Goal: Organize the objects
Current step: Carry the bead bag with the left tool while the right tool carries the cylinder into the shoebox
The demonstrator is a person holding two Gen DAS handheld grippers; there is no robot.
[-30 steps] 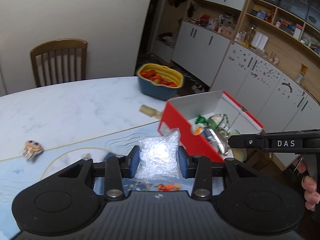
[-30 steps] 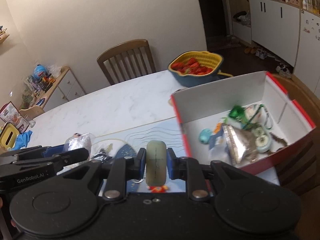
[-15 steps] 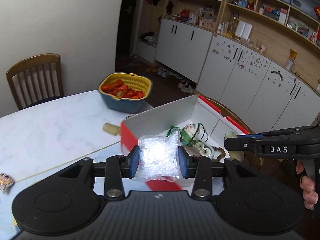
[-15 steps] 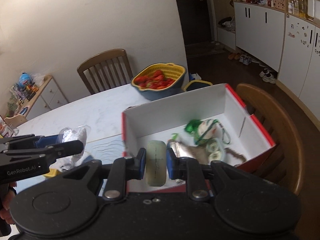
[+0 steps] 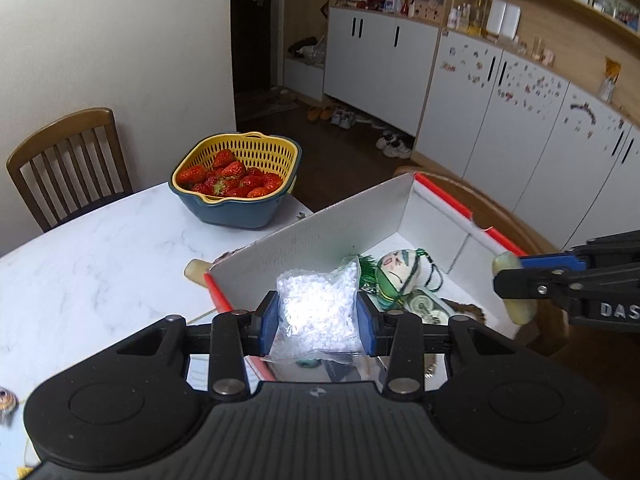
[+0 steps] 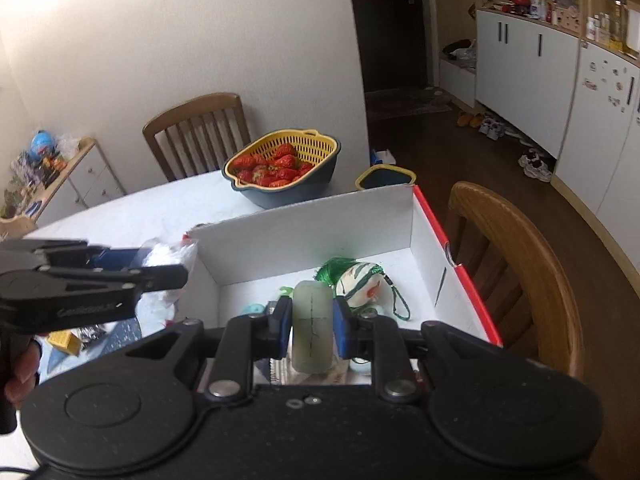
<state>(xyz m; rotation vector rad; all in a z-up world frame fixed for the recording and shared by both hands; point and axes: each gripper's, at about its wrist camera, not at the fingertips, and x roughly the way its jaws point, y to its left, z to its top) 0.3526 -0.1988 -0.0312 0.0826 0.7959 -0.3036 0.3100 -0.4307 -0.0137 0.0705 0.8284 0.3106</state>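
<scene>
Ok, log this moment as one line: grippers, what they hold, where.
left gripper: shut on bag of white granules | right gripper: shut on pale block | both over box

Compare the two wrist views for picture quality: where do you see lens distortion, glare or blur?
Left wrist view: fisheye bends the white cabinets into a curve; the bag of white granules glares bright at its centre; the strawberry basket is sharp. Right wrist view: the wall washes out at upper left; the left gripper looks smeared, its lettering unreadable; the pale block is crisp.
</scene>
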